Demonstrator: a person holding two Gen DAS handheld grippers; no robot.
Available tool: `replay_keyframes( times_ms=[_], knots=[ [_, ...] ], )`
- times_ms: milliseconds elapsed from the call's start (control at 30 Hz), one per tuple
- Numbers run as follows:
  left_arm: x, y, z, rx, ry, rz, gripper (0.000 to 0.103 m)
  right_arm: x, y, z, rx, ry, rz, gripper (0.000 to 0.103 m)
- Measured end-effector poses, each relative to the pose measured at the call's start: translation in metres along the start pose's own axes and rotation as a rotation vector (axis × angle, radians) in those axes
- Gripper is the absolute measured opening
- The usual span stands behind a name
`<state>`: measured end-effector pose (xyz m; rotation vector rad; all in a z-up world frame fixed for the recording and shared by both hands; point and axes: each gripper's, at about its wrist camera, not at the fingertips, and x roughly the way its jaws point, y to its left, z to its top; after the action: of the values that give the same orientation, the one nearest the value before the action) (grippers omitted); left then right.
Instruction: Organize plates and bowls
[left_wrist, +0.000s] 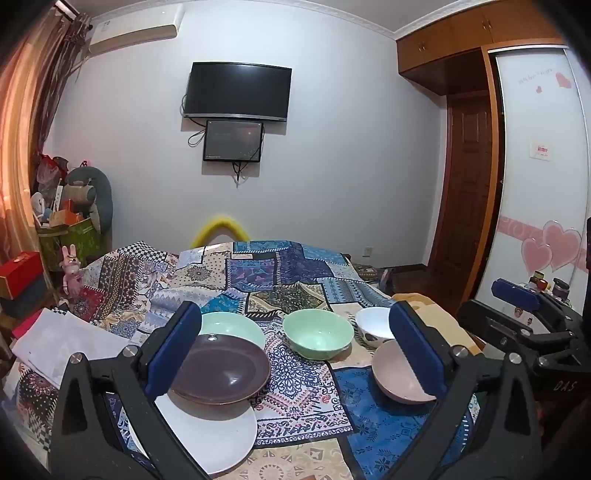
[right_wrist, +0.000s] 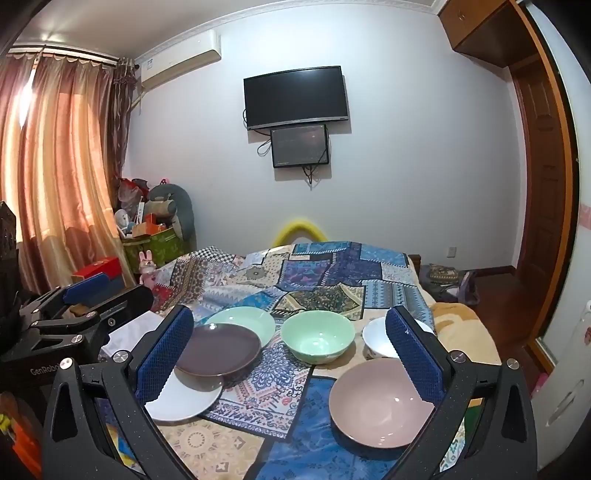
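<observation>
Both grippers hover above the patchwork-patterned bedspread (left_wrist: 295, 373) with their blue-padded fingers spread wide, holding nothing. Nearest the left gripper (left_wrist: 295, 343), under its left finger, lies a flat white round plate (left_wrist: 218, 439); a dark purple-brown glazed plate (left_wrist: 221, 369) rests on its far edge, overlapping in turn a pale mint-green plate (left_wrist: 236, 326) beyond. Just inside that gripper's right finger sits a shallow pink round bowl (left_wrist: 395, 376), partly hidden by the pad.

From the right gripper (right_wrist: 291, 354) the pink bowl lies close, against its right finger — the white plate sits low by its left finger. Farther on, between the fingers, a mint-green deep bowl (right_wrist: 317, 336) stands apart from the plates, and a white bowl with dark spots (right_wrist: 380, 341) sits just beside it, behind the right finger. Beyond the bed, a black television (right_wrist: 295, 98) hangs on the wall.
</observation>
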<state>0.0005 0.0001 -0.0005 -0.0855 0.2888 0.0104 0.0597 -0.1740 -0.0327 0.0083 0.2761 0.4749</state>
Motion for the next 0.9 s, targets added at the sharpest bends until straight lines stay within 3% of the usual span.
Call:
replay_keyframes(
  times_ms=[900],
  knots=[
    [0.0021,0.0039,-0.0021,-0.01,0.008,-0.002,0.103,-0.0008,0.0016,0.0005,0.002,0.007,0.007,0.103]
  ],
)
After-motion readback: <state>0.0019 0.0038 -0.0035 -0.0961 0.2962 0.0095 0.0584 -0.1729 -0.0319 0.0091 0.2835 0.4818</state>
